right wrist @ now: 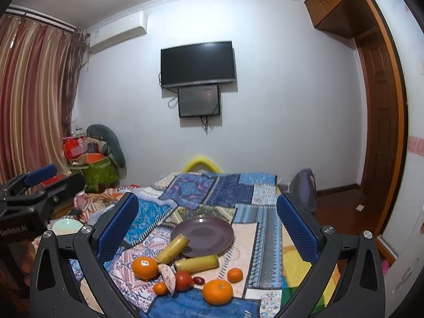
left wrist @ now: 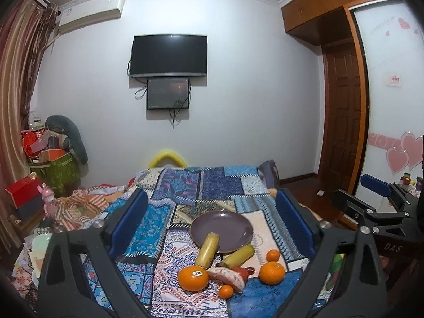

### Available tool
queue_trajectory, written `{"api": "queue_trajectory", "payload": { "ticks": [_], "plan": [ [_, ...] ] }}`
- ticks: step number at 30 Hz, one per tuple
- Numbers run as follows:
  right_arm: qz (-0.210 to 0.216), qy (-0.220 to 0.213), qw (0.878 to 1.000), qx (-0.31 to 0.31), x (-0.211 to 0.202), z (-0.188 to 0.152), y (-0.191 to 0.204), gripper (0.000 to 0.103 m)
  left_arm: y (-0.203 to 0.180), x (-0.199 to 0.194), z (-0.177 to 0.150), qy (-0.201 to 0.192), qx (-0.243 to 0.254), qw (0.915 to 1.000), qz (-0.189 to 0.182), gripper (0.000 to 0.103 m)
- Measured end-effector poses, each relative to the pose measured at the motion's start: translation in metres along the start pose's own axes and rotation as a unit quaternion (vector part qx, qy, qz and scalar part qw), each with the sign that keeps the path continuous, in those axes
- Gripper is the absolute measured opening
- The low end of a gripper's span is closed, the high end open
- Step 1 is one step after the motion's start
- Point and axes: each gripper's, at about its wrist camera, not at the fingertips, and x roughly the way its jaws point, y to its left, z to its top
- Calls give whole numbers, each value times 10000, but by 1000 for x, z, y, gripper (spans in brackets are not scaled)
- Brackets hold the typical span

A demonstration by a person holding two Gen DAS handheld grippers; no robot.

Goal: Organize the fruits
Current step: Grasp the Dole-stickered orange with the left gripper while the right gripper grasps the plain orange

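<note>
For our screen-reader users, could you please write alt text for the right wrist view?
An open, empty claw frames a patchwork quilt with a purple plate, four oranges, two yellowish cylinders and small red fruits. A wall-mounted television hangs beyond; the other claw shows at the left edge.

White wall (left wrist: 238,106) with dark TV (left wrist: 168,55); striped curtain (right wrist: 34,92) left; wooden wardrobe (left wrist: 341,100) right.

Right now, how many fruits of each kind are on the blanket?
Oranges: 4, two big and two small
Yellow-green stalk pieces: 2
Red fruits: 2, one big and one small
Pale pinkish wedge: 1
Total: 9
</note>
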Motion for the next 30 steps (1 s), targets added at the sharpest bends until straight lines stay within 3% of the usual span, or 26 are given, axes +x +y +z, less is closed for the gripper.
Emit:
{"api": "queue_trajectory", "payload": {
  "ticks": [1, 4, 12, 19, 26, 30],
  "plan": [
    [-31, 66, 10000, -19, 3, -3, -1, 101, 3, 6, -2, 93, 19, 10000, 29, 85],
    [-132, 306, 9994, -129, 17, -13, -5, 91, 11, 25, -10, 428, 56, 9990, 104, 79],
    [-68, 1135, 9935, -104, 49, -44, -22, 74, 35, 81, -47, 1469, 35, 9892, 8, 75],
    [89, 2110, 9774, -95, 85, -80, -29, 74, 45, 124, -88, 2371, 56, 9713, -189, 75],
    [165, 2672, 9635, -60, 104, -107, -32, 74, 57, 163, -125, 3163, -158, 9479, -342, 75],
    [303, 2982, 9540, 73, 116, -120, -36, 74, 56, 180, -142, 3421, -218, 9383, -447, 75]
  ]
}}
